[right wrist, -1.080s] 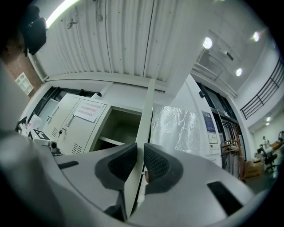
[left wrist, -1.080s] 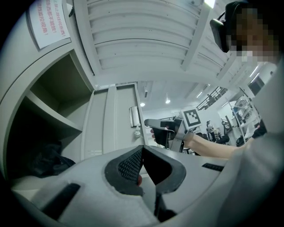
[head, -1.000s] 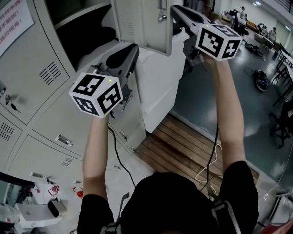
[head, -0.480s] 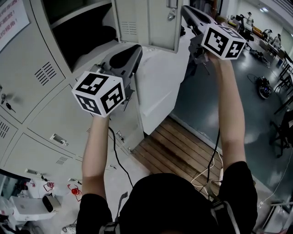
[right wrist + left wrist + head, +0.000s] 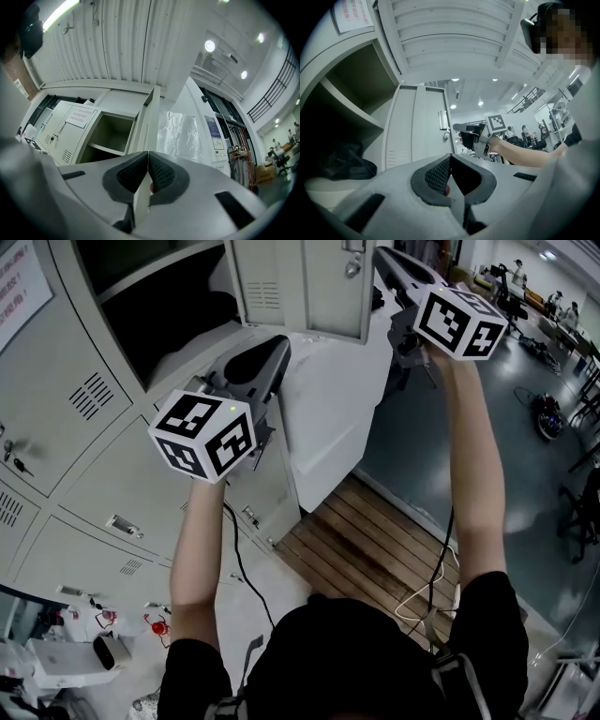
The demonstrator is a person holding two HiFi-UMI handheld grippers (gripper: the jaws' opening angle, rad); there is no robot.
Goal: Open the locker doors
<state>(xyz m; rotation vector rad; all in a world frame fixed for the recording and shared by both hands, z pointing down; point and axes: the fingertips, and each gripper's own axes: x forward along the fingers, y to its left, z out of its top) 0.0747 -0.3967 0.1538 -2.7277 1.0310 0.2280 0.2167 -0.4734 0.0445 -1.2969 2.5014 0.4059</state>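
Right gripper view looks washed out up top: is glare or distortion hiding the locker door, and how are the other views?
Right gripper view: the ceiling lamps flare, but the door stays readable; strong fisheye bending, black corners. Left gripper view: same bending, and the open compartment sinks into shadow. Head view: evenly lit and sharp, no motion blur.

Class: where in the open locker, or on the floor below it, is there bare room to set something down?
Free: the compartment above the shelf, and the wooden slats beside the lockers. Crowded: under the shelf, a dark bundle; lower-left floor, clutter.
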